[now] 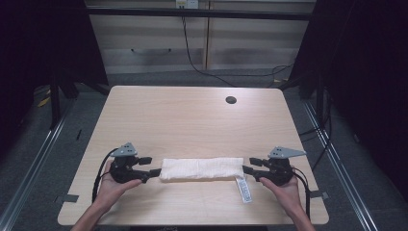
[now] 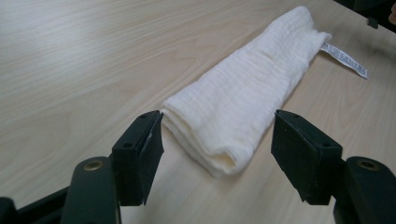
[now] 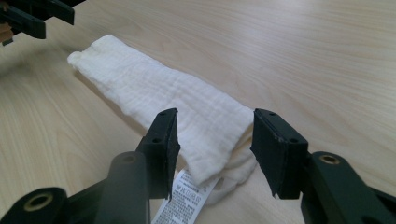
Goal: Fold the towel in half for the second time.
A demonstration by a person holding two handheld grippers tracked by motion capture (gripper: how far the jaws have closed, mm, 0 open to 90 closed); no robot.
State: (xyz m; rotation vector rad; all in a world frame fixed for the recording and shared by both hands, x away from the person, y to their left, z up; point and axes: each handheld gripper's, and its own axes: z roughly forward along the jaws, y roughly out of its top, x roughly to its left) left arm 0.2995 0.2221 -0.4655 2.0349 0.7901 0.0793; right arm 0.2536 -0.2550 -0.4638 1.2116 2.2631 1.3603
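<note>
A folded white cloth (image 1: pixel 201 169) lies lengthwise near the front of the wooden table (image 1: pixel 192 115), with a printed care label (image 1: pixel 244 189) sticking out at its right end. My left gripper (image 1: pixel 153 166) sits at the cloth's left end, jaws open. In the left gripper view the cloth (image 2: pixel 238 102) lies free between and beyond the two black jaws of my left gripper (image 2: pixel 217 135). My right gripper (image 1: pixel 249 168) is at the right end, also open. From the right gripper view, my right gripper (image 3: pixel 215 140) straddles the cloth (image 3: pixel 163 98) end without pressing it, the label (image 3: pixel 184 200) below.
A round cable hole (image 1: pixel 231 100) sits near the table's far right. Cabinets (image 1: pixel 202 43) and a hanging cable stand behind the table. Dark floor rails run along both sides. The other gripper (image 3: pixel 32 14) shows at the top left of the right gripper view.
</note>
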